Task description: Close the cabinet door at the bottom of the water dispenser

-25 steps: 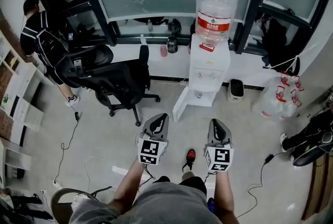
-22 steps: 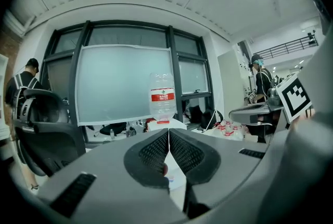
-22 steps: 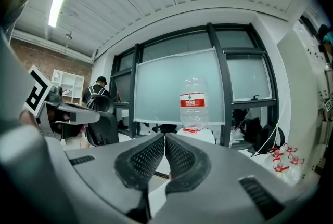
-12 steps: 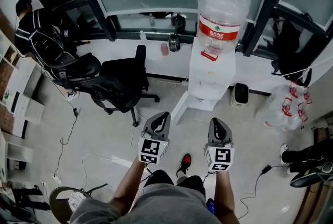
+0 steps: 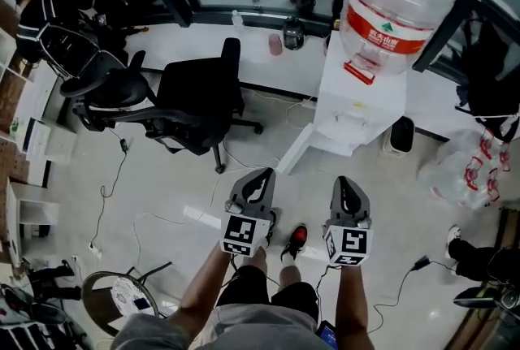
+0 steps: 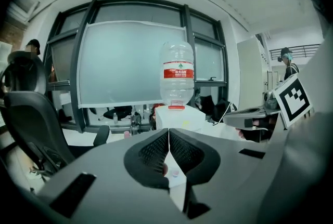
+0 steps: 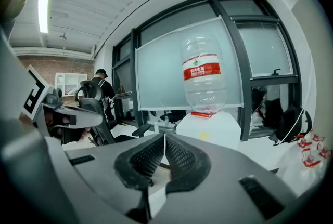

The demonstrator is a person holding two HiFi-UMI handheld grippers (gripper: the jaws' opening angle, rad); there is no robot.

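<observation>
Your left hand-held gripper [image 5: 261, 178] and right hand-held gripper [image 5: 348, 184]: jaws pressed together, holding nothing.
The white cabinet door [image 5: 294, 152] stands swung out leftward, seen edge-on, at the foot of the white water dispenser [image 5: 361, 92] beyond them; in both gripper views your jaws cover that foot.

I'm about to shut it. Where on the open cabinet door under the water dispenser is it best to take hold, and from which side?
Take the cabinet door at its free vertical edge, the end nearest the person, coming from its left in the head view. It stands swung out from the left front corner of the water dispenser, so that edge likely gives the most leverage.
</observation>
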